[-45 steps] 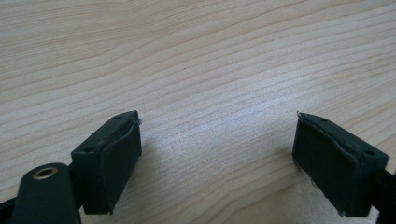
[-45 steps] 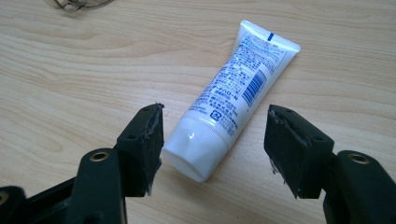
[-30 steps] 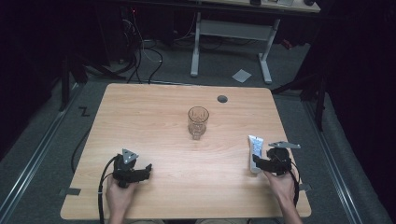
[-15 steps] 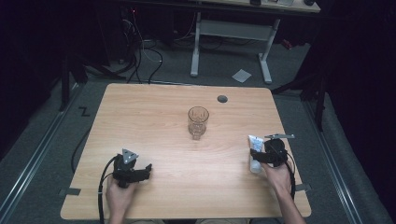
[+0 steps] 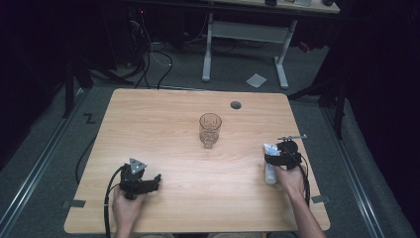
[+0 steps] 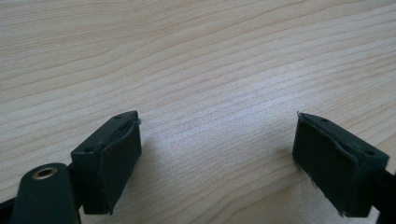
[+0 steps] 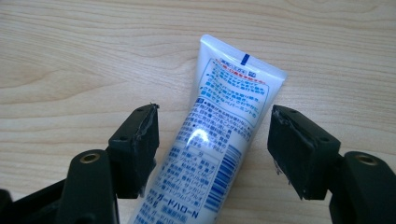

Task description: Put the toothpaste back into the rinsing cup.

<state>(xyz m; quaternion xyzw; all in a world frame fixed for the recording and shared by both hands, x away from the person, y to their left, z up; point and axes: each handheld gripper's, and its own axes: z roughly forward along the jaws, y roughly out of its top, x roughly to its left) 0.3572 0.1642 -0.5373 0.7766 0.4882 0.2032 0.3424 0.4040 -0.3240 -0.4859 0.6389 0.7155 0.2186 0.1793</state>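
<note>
The tube (image 7: 219,135) lies flat on the surface (image 5: 163,129) near its right edge, toward the near corner, with its long axis running roughly from the near edge toward the far one. The right gripper (image 7: 212,149) hovers directly over it, jaws spread wide and straddling the tube on either side without touching, so a squeeze across the short width looks like the coming move. The right hand (image 5: 288,179) reaches in from the near edge. The left gripper (image 5: 157,178) rests near the near-left corner, jaws apart over bare wood, well away from the tube. A glass (image 5: 210,130) stands near the middle.
</note>
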